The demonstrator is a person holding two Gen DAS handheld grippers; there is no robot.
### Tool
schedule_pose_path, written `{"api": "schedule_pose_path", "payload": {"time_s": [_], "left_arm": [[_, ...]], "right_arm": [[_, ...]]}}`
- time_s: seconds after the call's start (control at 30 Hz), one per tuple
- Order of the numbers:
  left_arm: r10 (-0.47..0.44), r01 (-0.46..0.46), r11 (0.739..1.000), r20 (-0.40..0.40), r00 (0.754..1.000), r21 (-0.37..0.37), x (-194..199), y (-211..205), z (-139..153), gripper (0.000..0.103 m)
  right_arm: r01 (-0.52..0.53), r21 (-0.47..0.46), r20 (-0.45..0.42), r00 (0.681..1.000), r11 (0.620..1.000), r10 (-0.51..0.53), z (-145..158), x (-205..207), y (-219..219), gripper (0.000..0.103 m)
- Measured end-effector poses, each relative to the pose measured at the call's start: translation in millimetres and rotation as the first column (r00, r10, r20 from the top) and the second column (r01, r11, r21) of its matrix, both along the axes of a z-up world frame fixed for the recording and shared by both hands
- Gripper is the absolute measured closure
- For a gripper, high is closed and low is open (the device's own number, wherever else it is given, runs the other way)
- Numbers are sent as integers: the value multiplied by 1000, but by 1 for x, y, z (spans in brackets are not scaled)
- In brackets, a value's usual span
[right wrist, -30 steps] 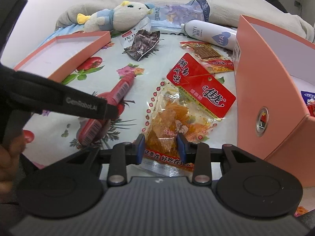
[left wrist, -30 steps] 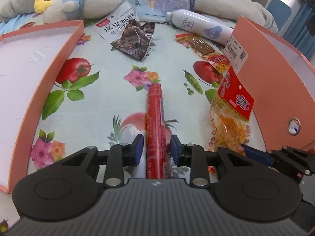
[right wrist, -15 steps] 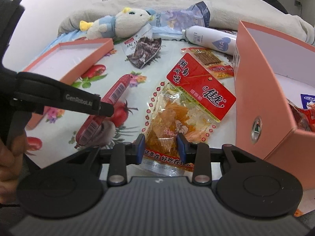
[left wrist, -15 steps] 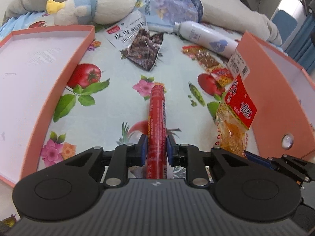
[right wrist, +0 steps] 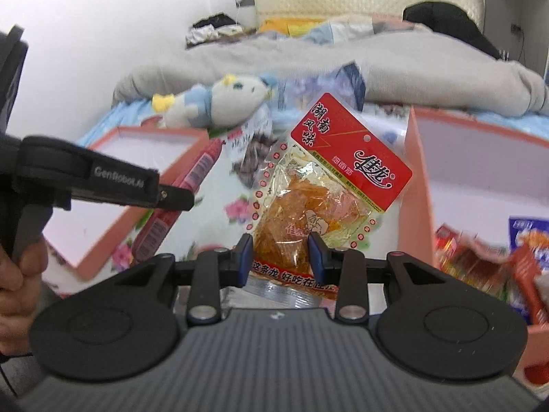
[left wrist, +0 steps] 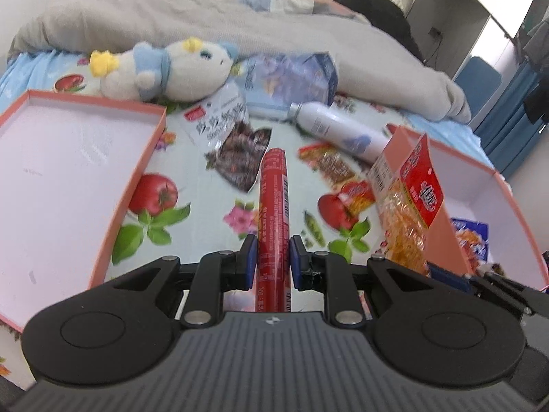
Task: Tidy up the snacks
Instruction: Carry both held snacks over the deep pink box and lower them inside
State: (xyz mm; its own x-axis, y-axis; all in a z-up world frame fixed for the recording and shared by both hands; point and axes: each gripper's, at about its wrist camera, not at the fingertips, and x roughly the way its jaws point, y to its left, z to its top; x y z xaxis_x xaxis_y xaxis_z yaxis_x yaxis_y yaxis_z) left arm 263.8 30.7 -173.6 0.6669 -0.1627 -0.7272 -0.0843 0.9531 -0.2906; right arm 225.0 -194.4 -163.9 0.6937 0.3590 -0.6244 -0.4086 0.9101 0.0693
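left tool (left wrist: 272, 263) clamped, right tool (right wrist: 280, 257) clamped, both raised

Two close forward-facing wrist views, shared plush toy (left wrist: 164, 68) beyond.

Plush toy (left wrist: 164, 68), white bottle (left wrist: 338, 128), grey blanket (left wrist: 240, 24)

bare cloth (left wrist: 206, 219) between box lid (left wrist: 130, 185) and box wall (left wrist: 442, 226); jerky pack (left wrist: 236, 158) ahead.
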Motion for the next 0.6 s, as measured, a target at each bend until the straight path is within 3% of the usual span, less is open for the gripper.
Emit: {"api": "schedule_pose_path", "payload": {"time_s": [0.6], "left_arm": [[-88,92,996,144,986,-21,36,-29,78,80]], "right_arm": [[49,3,240,970,999,-49,89,30,-45,66]]}}
